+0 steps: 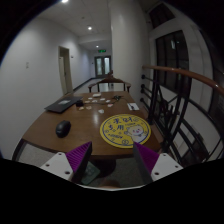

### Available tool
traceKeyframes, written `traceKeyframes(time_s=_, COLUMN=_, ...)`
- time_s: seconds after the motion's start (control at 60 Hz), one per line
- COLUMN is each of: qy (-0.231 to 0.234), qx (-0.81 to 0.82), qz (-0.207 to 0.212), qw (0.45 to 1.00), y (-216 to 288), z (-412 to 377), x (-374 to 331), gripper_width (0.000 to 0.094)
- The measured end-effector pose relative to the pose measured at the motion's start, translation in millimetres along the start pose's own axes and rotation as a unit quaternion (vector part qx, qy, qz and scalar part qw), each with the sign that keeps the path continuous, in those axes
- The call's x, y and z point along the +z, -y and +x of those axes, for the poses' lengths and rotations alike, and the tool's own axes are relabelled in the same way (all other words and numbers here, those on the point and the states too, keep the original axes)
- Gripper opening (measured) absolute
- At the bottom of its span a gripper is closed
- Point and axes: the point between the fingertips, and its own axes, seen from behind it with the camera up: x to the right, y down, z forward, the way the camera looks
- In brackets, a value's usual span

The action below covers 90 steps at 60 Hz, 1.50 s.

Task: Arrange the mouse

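Observation:
A black computer mouse [63, 129] lies on the round brown wooden table [45, 134], to the left of a round yellow mouse mat [124, 129] with cartoon figures. My gripper [112, 158] hovers over the table's near edge, well short of the mouse, which lies ahead and to the left of the left finger. The purple pads [78, 157] stand wide apart with nothing between them. The yellow mat lies just beyond the fingers, nearer the right one.
A dark laptop [61, 105] lies at the table's far left. Small items [97, 100] and a white box [133, 105] lie toward the far side. A wooden chair [108, 84] stands behind the table. A railing [178, 95] runs along the right; a corridor stretches beyond.

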Motion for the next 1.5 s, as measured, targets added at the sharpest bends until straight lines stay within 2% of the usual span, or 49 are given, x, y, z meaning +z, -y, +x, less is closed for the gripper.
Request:
traceKeyframes(time_s=0.15, qy=0.01, qx=0.002, qz=-0.001, qw=1.0, y=0.1, z=0.9, x=1.5, gripper_width=0.0841)
traceKeyframes(time_s=0.3, qy=0.039, qx=-0.001, qz=-0.001, qw=0.999, y=-2.6, z=-16.9, x=5.8, gripper_width=0.0844)
traceKeyframes(time_s=0.4, qy=0.074, qx=-0.017, qz=-0.007, qw=0.997, y=-14.0, z=-57.2, x=19.0, gripper_width=0.0847)
traceKeyframes(time_s=0.517, qy=0.125, qx=-0.034, qz=-0.035, qw=0.991, y=-40.8, z=-123.0, x=39.3, gripper_width=0.0849)
traceKeyframes(time_s=0.617, qy=0.144, qx=-0.041, qz=-0.029, qw=0.988, y=-39.9, z=-166.1, x=67.9, gripper_width=0.0853)
traceKeyframes(time_s=0.767, qy=0.11, qx=-0.056, qz=-0.009, qw=0.992, y=-19.3, z=-210.8, x=125.4, gripper_width=0.0854)
traceKeyframes(time_s=0.817, qy=0.09, qx=-0.065, qz=-0.009, qw=0.994, y=-12.6, z=-216.8, x=139.2, gripper_width=0.0852)
traceKeyframes(time_s=0.967, qy=0.071, qx=-0.058, qz=-0.019, qw=0.996, y=3.8, z=-235.1, x=173.7, gripper_width=0.0819)
traceKeyframes(time_s=0.983, qy=0.069, qx=-0.055, qz=-0.021, qw=0.996, y=4.5, z=-236.1, x=175.7, gripper_width=0.0783)
traceKeyframes(time_s=1.05, qy=0.058, qx=-0.047, qz=-0.021, qw=0.997, y=6.8, z=-233.6, x=183.7, gripper_width=0.0508)
traceKeyframes(time_s=1.183, qy=0.077, qx=-0.071, qz=-0.011, qw=0.994, y=8.4, z=-237.2, x=181.5, gripper_width=0.0364)
traceKeyframes(time_s=1.267, qy=0.103, qx=-0.078, qz=-0.019, qw=0.991, y=11.8, z=-236.8, x=174.8, gripper_width=0.034)
traceKeyframes(time_s=1.3, qy=0.109, qx=-0.078, qz=-0.007, qw=0.991, y=25.0, z=-233.2, x=166.7, gripper_width=0.034)
traceKeyframes(time_s=1.35, qy=0.104, qx=-0.075, qz=0.036, qw=0.991, y=65.0, z=-217.4, x=149.5, gripper_width=0.0342)
traceKeyframes(time_s=1.433, qy=0.074, qx=-0.063, qz=0.11, qw=0.989, y=136.1, z=-165.0, x=117.6, gripper_width=0.0341)
traceKeyframes(time_s=1.5, qy=0.04, qx=-0.05, qz=0.139, qw=0.988, y=174.2, z=-113.3, x=97.6, gripper_width=0.0341)
